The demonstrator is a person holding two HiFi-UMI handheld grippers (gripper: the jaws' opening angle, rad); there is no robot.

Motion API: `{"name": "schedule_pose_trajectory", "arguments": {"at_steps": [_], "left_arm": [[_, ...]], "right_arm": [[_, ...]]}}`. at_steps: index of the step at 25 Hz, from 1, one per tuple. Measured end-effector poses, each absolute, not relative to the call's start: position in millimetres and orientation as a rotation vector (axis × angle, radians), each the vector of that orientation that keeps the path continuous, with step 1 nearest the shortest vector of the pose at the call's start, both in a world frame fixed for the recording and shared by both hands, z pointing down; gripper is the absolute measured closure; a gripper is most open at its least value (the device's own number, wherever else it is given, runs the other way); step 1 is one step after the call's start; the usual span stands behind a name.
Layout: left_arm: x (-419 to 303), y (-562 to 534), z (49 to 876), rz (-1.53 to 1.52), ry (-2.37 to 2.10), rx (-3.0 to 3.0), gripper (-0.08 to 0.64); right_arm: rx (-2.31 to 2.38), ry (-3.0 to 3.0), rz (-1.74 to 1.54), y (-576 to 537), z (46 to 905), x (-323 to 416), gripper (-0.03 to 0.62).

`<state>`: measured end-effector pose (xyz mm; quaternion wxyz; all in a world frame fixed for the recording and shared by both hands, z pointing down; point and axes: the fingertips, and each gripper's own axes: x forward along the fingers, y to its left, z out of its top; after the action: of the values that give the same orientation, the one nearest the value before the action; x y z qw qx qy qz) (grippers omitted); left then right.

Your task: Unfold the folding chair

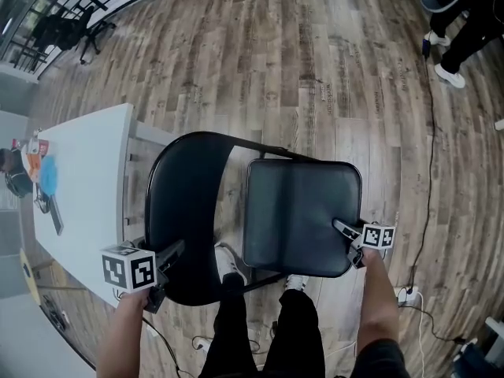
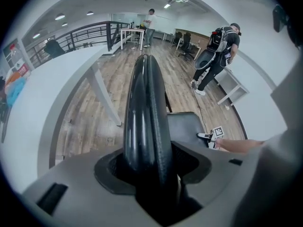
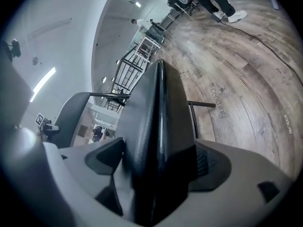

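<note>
A black folding chair stands half open in front of me in the head view, its rounded backrest at the left and its padded seat at the right. My left gripper is shut on the backrest's near edge. The backrest's rim runs up between its jaws in the left gripper view. My right gripper is shut on the seat's near right edge. The right gripper view shows the seat edge-on between the jaws, with the backrest beyond at the left.
A white table with small items at its far end stands close to the chair's left. My legs and shoes are under the chair. A cable and a power strip lie on the wood floor at right. People stand far right.
</note>
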<state>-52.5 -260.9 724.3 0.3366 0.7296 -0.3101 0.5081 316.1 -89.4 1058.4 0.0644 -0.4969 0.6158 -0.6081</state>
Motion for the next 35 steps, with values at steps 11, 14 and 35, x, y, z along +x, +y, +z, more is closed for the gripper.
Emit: {"name": "schedule_pose_trajectory", "arguments": {"at_steps": [11, 14, 35], "left_arm": [[-29.2, -249.3, 729.3, 1.312, -0.819, 1.932, 0.339], [-28.2, -252.4, 714.8, 1.234, -0.872, 2.011, 0.337], [-82.4, -83.0, 480.4, 0.413, -1.369, 2.562, 0.555]], "right_arm": [[-1.503, 1.880, -1.790, -77.8, 1080.1, 336.0, 0.181], [-1.534, 1.961, -1.767, -67.6, 1072.5, 351.3, 0.176], [-1.624, 2.682, -0.467, -49.9, 564.0, 116.9, 0.463]]}}
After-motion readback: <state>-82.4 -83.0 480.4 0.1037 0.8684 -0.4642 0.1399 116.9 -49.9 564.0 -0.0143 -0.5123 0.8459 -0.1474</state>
